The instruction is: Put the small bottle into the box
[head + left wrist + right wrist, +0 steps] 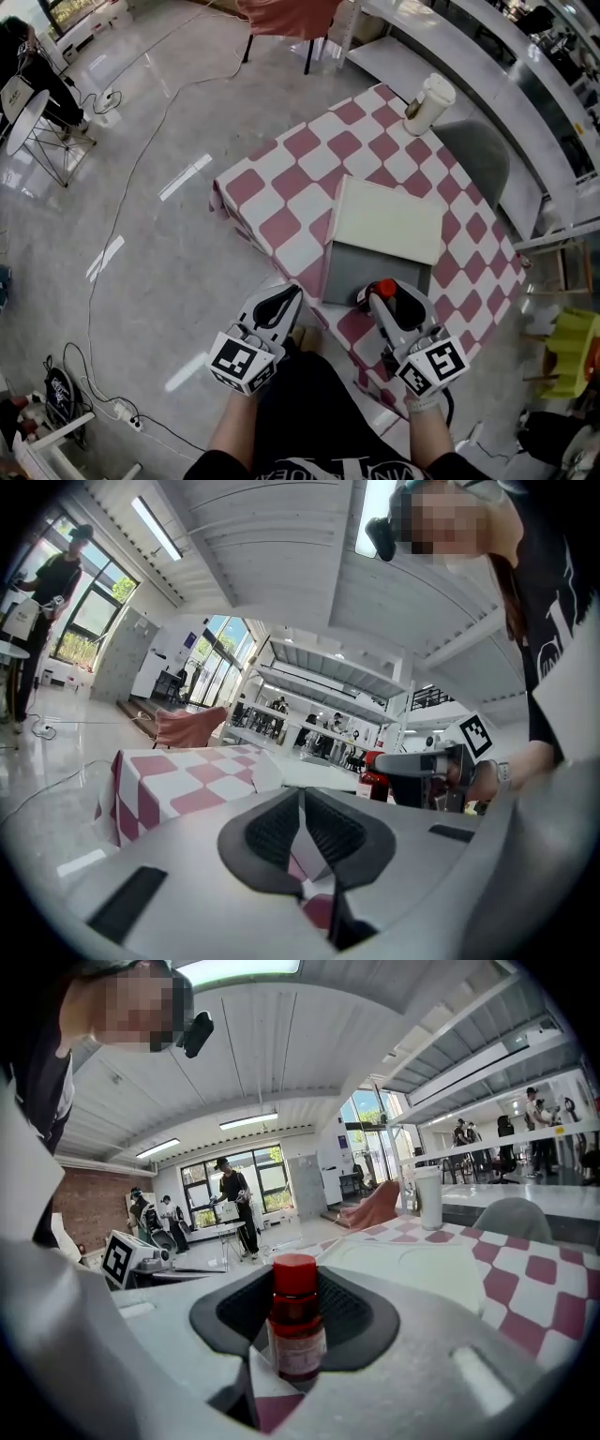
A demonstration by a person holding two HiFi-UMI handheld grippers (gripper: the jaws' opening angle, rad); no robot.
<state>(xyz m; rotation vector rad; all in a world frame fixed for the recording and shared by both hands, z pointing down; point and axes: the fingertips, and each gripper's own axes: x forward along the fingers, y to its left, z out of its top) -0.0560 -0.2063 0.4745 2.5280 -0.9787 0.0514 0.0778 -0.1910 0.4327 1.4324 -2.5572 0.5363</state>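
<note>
A small red bottle [295,1330] with a red cap stands upright between the jaws of my right gripper [296,1340], which is shut on it. In the head view the bottle [384,288] and right gripper [382,294] hover at the near edge of the open grey box [361,267], whose cream lid [389,220] is folded back beyond it. My left gripper [292,294] is held left of the box at the table's near edge, jaws closed together with nothing in them. In its own view the left gripper [302,810] is shut, and the bottle [374,781] shows to the right.
The table [281,187] has a pink and white checked cloth. A lidded paper cup [428,103] stands at its far corner, with a grey chair [478,155] beside it. A cable [122,197] runs across the floor at left. A yellow-green chair [574,352] is at right.
</note>
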